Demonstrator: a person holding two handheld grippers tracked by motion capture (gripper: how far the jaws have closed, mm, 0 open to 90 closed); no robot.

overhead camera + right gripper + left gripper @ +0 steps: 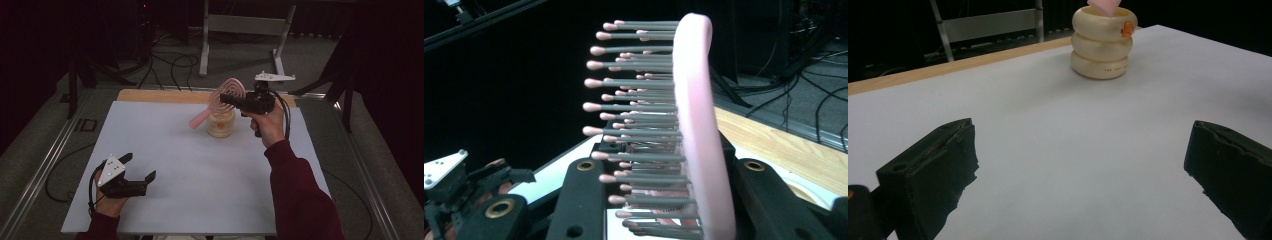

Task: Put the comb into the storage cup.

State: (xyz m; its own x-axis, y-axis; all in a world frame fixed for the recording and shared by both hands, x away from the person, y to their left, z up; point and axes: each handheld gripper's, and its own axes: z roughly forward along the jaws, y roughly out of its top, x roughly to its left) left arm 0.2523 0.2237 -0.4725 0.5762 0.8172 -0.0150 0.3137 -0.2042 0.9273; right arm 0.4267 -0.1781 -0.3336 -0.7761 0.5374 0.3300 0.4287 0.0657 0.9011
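Near the front left corner of the white tabletop point(200, 200), the left gripper point(141, 168) is held low in a hand, its two black jaws spread wide apart with nothing between them. It appears to be kept idle there, out of the way, and is aimed toward the far side of the tabletop.

Farther back, close to the middle of the far edge, a cream holder point(221, 123) shaped like three stacked rings is set upright on the tabletop. In the left gripper view an orange mark is seen on the holder's top ring.

Just above the holder, a pink hairbrush point(227, 93) is clamped by its round head in the right gripper point(226, 98). The handle is tilted down past the holder's left side, free of the opening. The brush seems to be held by the head so that the handle stays free for the holder.

Beyond the tabletop, a metal frame point(245, 25) and cables point(170, 65) are seen on the floor.
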